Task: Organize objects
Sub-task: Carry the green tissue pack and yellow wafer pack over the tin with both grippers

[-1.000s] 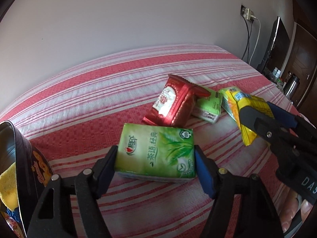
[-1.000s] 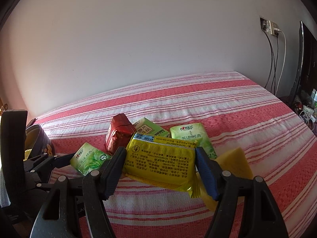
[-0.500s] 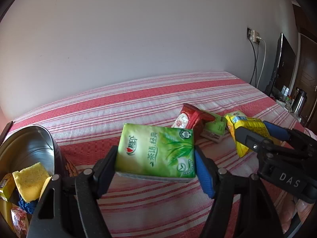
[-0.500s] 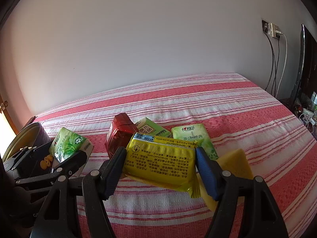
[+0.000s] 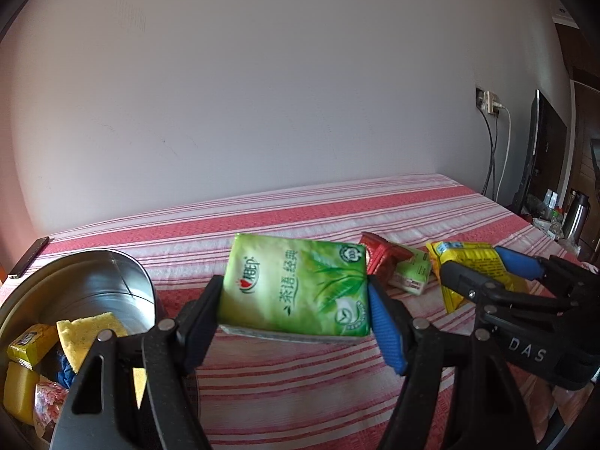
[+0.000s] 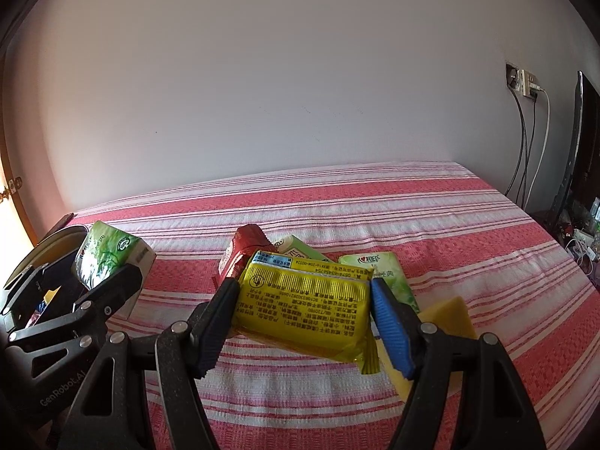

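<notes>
My left gripper (image 5: 294, 309) is shut on a green tissue pack (image 5: 296, 287) and holds it in the air, just right of a round metal tin (image 5: 80, 294). The tin holds a yellow sponge (image 5: 92, 332), yellow packets and a blue item. My right gripper (image 6: 303, 311) is shut on a yellow snack packet (image 6: 303, 309) above the bed. It also shows in the left wrist view (image 5: 468, 270). On the striped bedspread (image 6: 375, 206) lie a red foil packet (image 6: 240, 257), a small green box (image 6: 300, 249), another green tissue pack (image 6: 382, 272) and a yellow sponge (image 6: 446, 315).
A dark phone-like object (image 5: 30, 258) lies at the bed's far left edge. A wall socket with cables (image 6: 523, 84), a dark screen (image 6: 573, 150) and a cluttered stand with a kettle (image 5: 575, 212) are on the right. A plain wall stands behind the bed.
My left gripper has risen and swung left with the green tissue pack, bringing the open tin into view. My right gripper has held the yellow packet nearly still.
</notes>
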A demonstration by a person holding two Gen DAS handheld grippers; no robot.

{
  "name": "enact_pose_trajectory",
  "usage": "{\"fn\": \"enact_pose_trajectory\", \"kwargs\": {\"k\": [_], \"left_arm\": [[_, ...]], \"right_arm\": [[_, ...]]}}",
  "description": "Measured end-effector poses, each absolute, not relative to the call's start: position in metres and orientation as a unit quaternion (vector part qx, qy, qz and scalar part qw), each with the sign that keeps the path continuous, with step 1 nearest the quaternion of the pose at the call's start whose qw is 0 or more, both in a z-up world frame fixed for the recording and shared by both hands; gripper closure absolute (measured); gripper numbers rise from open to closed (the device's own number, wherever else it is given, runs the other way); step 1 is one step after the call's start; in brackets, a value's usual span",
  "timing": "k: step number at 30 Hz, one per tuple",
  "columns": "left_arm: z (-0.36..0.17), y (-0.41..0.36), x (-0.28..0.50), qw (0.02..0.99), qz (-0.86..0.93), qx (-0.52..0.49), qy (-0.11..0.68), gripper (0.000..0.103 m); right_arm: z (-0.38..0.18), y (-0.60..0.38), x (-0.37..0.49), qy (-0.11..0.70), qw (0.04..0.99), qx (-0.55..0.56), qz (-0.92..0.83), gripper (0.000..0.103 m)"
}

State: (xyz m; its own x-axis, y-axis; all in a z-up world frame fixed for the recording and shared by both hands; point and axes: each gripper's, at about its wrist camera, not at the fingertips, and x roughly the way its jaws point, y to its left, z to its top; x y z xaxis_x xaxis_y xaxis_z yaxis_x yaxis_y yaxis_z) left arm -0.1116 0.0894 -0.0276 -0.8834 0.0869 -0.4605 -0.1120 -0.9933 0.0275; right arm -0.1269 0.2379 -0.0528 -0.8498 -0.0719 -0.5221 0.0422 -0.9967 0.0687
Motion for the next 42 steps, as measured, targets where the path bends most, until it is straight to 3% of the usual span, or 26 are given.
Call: {"fn": "enact_pose_trajectory", "kwargs": {"k": [9, 42], "left_arm": [[-0.024, 0.085, -0.105, 0.045, 0.976, -0.211, 0.02, 0.03], [-0.021, 0.072, -0.081, 0.026, 0.987, -0.158, 0.003, 0.03]], "right_arm": [[-0.049, 0.224, -0.122, 0.009, 0.03, 0.248, -0.968, 0.031], [-0.044, 0.226, -0.109, -0.004, 0.053, 0.201, -0.978, 0.031]]}}
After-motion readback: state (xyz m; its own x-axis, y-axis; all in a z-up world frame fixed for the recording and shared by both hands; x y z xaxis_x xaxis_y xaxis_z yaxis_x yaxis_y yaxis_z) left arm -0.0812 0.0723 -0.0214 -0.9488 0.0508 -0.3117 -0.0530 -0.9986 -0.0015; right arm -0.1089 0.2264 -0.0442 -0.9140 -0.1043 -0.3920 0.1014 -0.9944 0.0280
